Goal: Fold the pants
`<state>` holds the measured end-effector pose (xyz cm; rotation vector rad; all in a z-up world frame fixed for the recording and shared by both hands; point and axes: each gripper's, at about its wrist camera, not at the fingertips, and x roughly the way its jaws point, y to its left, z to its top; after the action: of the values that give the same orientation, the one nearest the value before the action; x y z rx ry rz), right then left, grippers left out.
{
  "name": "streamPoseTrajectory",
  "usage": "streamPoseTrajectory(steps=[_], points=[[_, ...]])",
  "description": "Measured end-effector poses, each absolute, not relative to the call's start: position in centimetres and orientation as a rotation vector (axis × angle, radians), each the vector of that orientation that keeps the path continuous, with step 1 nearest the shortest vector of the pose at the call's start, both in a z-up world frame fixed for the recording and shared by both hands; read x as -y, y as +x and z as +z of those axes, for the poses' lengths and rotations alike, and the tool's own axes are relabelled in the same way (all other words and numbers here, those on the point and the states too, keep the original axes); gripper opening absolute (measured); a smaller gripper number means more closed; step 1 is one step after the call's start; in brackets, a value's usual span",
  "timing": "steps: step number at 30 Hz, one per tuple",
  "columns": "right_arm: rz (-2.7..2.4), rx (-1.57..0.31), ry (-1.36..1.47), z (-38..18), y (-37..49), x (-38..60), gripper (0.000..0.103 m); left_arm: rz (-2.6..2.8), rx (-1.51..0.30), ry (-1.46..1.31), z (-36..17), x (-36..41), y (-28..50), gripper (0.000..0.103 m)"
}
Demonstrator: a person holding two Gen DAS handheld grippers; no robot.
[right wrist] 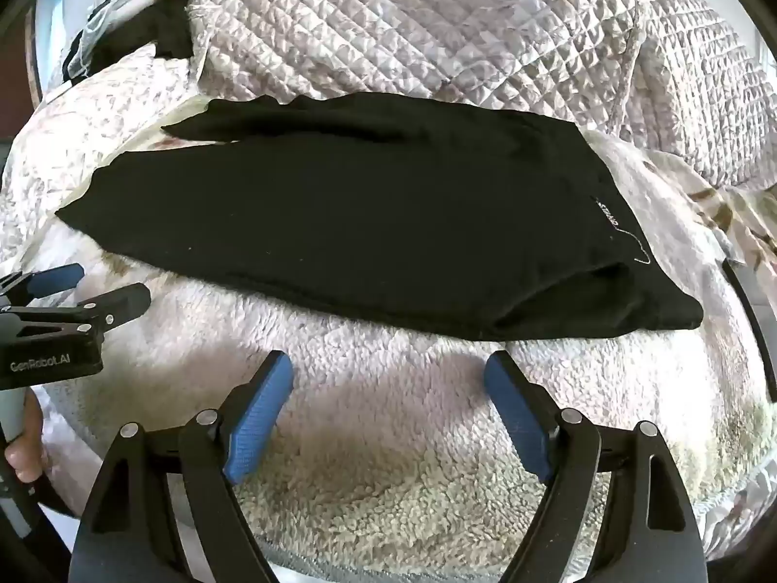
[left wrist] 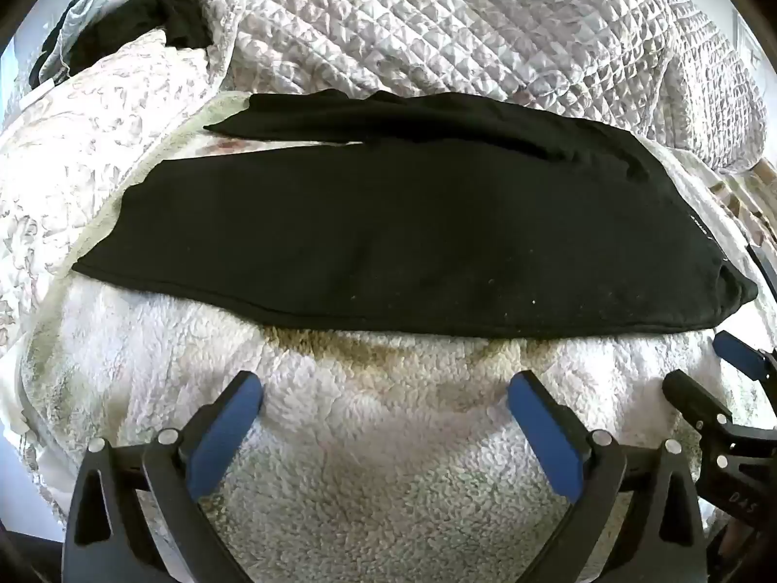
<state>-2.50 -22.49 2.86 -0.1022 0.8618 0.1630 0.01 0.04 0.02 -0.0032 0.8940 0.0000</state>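
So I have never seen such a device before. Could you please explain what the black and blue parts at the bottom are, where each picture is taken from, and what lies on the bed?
These are handheld tongs, one in each hand of a person; no robot arm is present. A camera sits on each and looks forward along its two blue-padded fingers. One picture comes from the left tongs, the other from the right tongs. Both are open and hold nothing. Ahead, black pants lie flat on a fluffy white blanket, legs already laid together. Behind them is a quilted bedspread. More dark clothing lies far left.
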Motion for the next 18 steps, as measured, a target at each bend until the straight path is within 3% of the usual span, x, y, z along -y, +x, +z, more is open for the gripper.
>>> streamPoseTrajectory(steps=[18], points=[[0.156,-0.854,-0.119,2.67,-2.36,22.53,0.083,0.002,-0.905,0.012,-0.2,-0.19,0.14,0.103]])
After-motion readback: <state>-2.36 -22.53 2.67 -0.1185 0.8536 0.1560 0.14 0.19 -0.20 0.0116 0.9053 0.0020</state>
